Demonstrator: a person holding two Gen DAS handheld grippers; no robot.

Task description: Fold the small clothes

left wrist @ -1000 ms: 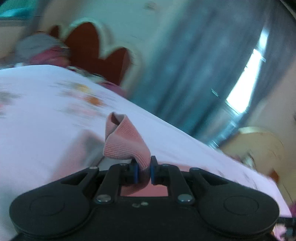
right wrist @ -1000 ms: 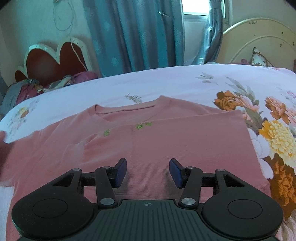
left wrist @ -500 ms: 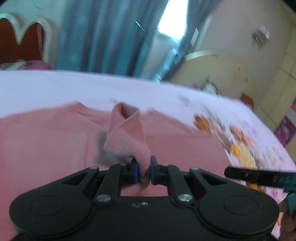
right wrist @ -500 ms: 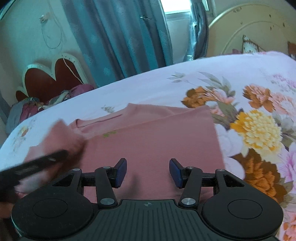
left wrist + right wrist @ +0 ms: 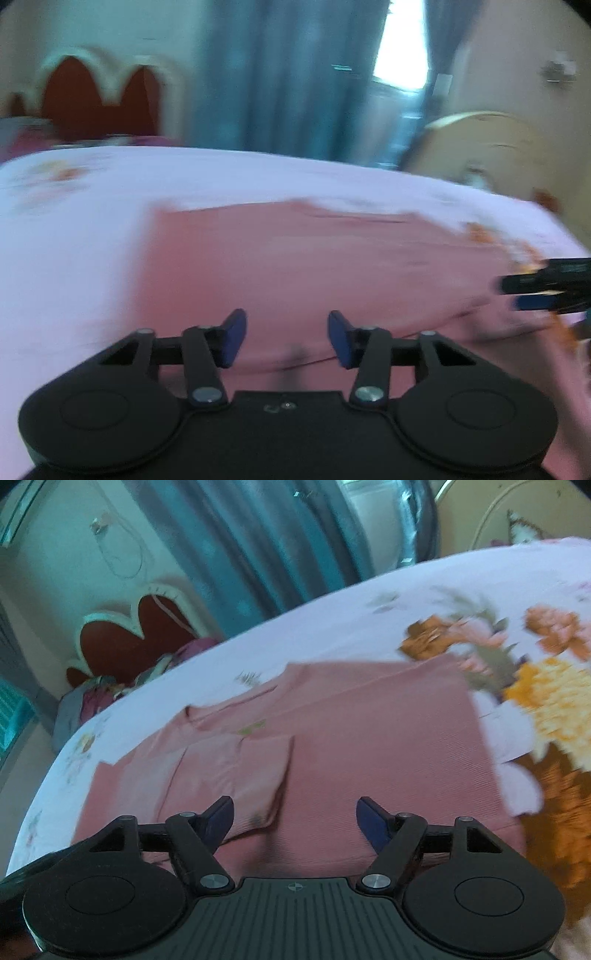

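Item, left side: left gripper point(image 5: 284, 338), jaws spread wide, nothing between them, poised just above the near part of the garment. Item, centre: one pink ribbed top point(image 5: 369, 746), lying flat on the bed point(image 5: 332, 627) toward its near edge, neckline turned to the far edge; the garment's left side is folded inward, forming a paler flap point(image 5: 229, 771) whose free edge runs down the middle of the body, while the right side lies unfolded beside the printed flowers point(image 5: 554, 701) of the sheet. Item, right side: right gripper point(image 5: 294, 819), jaws likewise spread wide and empty, hovering over the lower middle of the top, the flap's edge just ahead of its left finger point(image 5: 218, 818). Background: heart-shaped headboard point(image 5: 125, 642), blue curtains point(image 5: 277, 542). Risk assessment: the folded flap rests loose and unweighted; a gripper dragging across it, or a pull on the right side that takes up more than one layer, would likely slide it open or skew the fold. Both views are blurred, so exact fabric edges are uncertain.
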